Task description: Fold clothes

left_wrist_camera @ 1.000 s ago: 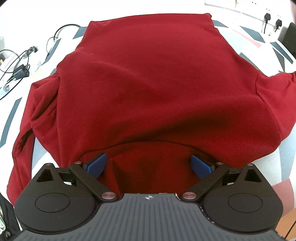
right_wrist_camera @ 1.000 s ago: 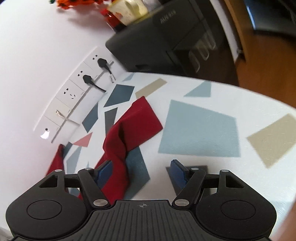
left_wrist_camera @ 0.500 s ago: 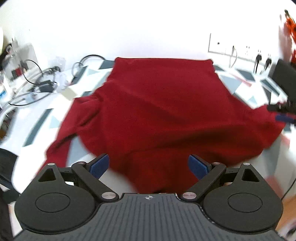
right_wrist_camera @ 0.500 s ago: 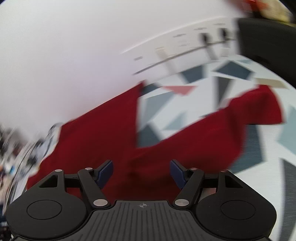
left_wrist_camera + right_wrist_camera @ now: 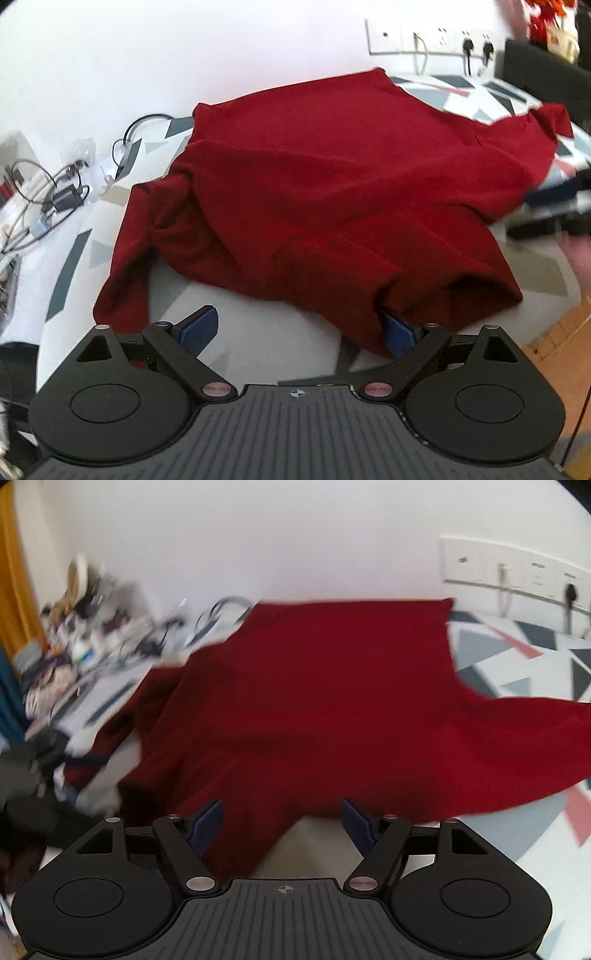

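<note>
A dark red long-sleeved top lies spread over the patterned table, its hem toward the back wall and both sleeves out to the sides. My left gripper is open at the garment's near edge; its right blue pad touches the cloth and the left pad is over bare table. My right gripper is open and empty at the near edge of the top; it also shows blurred at the right of the left wrist view.
Cables and small devices clutter the table's left side. Wall sockets with plugs sit on the back wall. A black box stands at the far right. The table's front right edge meets wooden floor.
Both grippers have swung back and to the side from the garment. The left one now sits off the neck area; the right one has turned from the right sleeve to face the whole top.
</note>
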Motion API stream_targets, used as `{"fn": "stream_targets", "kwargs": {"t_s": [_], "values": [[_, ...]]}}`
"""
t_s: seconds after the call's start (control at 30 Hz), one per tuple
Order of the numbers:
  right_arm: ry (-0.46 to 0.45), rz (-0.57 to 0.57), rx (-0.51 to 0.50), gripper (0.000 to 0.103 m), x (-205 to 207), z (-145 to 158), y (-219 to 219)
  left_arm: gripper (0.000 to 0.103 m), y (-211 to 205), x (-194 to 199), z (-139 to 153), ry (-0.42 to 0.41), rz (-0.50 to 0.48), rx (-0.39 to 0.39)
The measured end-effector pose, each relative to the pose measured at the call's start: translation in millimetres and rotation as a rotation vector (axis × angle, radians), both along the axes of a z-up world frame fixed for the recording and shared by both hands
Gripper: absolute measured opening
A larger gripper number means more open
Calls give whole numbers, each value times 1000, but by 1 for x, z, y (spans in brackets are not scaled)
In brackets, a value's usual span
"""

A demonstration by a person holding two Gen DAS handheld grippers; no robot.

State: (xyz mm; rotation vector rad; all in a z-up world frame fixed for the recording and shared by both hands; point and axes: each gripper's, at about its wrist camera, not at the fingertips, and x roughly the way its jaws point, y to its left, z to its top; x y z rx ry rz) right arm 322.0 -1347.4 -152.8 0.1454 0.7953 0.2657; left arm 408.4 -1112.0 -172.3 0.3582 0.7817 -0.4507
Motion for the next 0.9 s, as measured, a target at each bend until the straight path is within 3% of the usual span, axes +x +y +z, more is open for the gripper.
{"fn": "stream_targets", "kwargs": {"t_s": [0.07,0.2,0.27,0.3,0.33,0.37,0.47,0.67,0.9], "values": [[4,19,-37,68,-4,-2,21,94,3,5,-2,1,-8,-15],[-4,9,-144,65,-8,-12,50,94,0,3,-10,-32,-64,34],[-1,-14,-193,47,-10,-18,59,94,2,-1,-10,-52,-84,30],[0,-46,-196,16,-11,-18,58,80,4,-1,-9,-59,-88,24],[-7,-82,-172,6,-15,-17,53,65,10,1,-8,-53,-78,7],[-16,-109,-148,5,-20,-14,47,39,17,6,-7,-17,-58,-31],[-43,-184,-79,2,-38,-7,31,19,45,23,-4,126,-2,-173],[-12,-200,-64,2,-63,-12,39,13,50,10,-1,155,-111,-169],[-10,-237,-30,2,-69,-7,36,11,59,4,3,204,-133,-208]]}}
